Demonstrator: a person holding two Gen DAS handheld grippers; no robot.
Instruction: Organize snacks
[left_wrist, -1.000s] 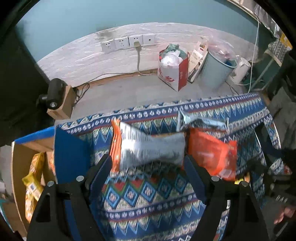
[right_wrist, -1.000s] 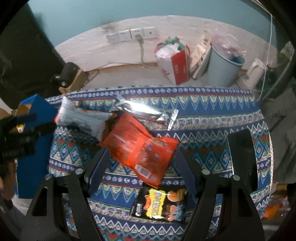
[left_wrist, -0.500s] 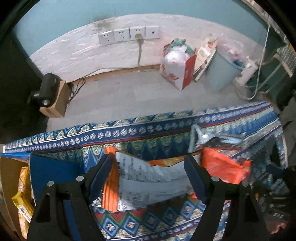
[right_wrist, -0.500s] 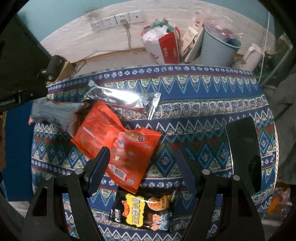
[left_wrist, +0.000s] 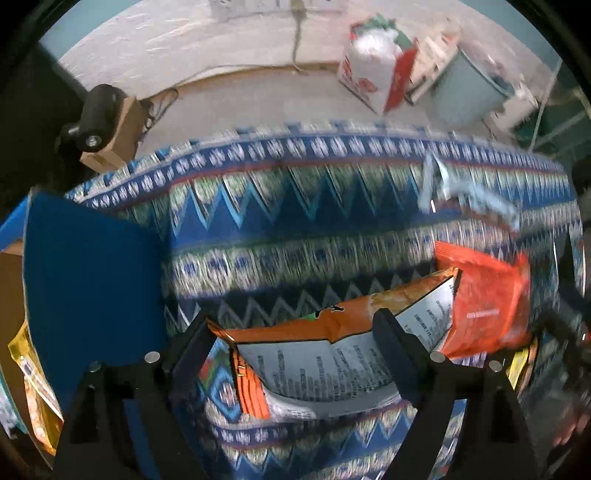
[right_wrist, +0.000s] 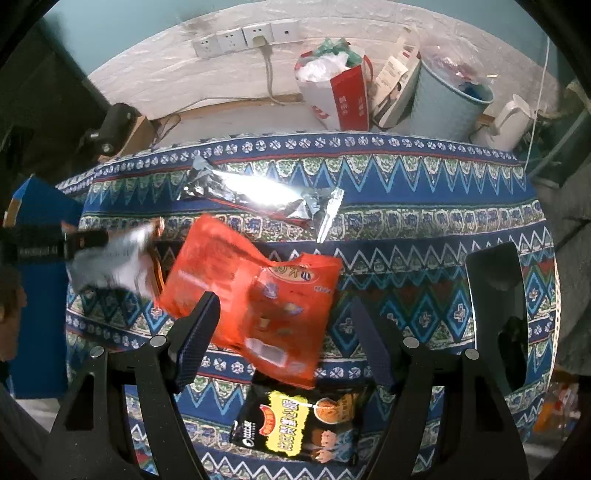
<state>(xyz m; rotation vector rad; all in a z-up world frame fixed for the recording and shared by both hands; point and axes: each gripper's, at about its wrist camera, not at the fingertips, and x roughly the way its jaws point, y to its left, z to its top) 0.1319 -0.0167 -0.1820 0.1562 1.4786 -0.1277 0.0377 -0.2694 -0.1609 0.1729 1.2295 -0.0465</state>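
An orange and grey snack bag (left_wrist: 332, 365) lies printed side up on the patterned tablecloth (left_wrist: 295, 221). My left gripper (left_wrist: 290, 326) points down over it, jaws opening, with the bag between the fingers and running on under the right finger. To its right lies a red bag (left_wrist: 484, 295), and behind that a silver foil packet (left_wrist: 465, 195). My right gripper (right_wrist: 282, 325) hangs open just above the red bag (right_wrist: 255, 295). A black and yellow packet (right_wrist: 299, 424) sits near the front edge, and the silver packet (right_wrist: 258, 195) lies farther back.
A blue carton (left_wrist: 92, 277) holding yellow snack packs (left_wrist: 26, 365) stands at the table's left end. A black flat object (right_wrist: 495, 295) lies on the cloth at right. On the floor beyond are a red and white paper bag (right_wrist: 340, 92), a blue bin (right_wrist: 443, 107) and a white kettle (right_wrist: 506, 122).
My left gripper has sunk and tilted down onto the orange and grey bag, so its fingers now straddle it. My right gripper has dropped a little closer to the red bag.
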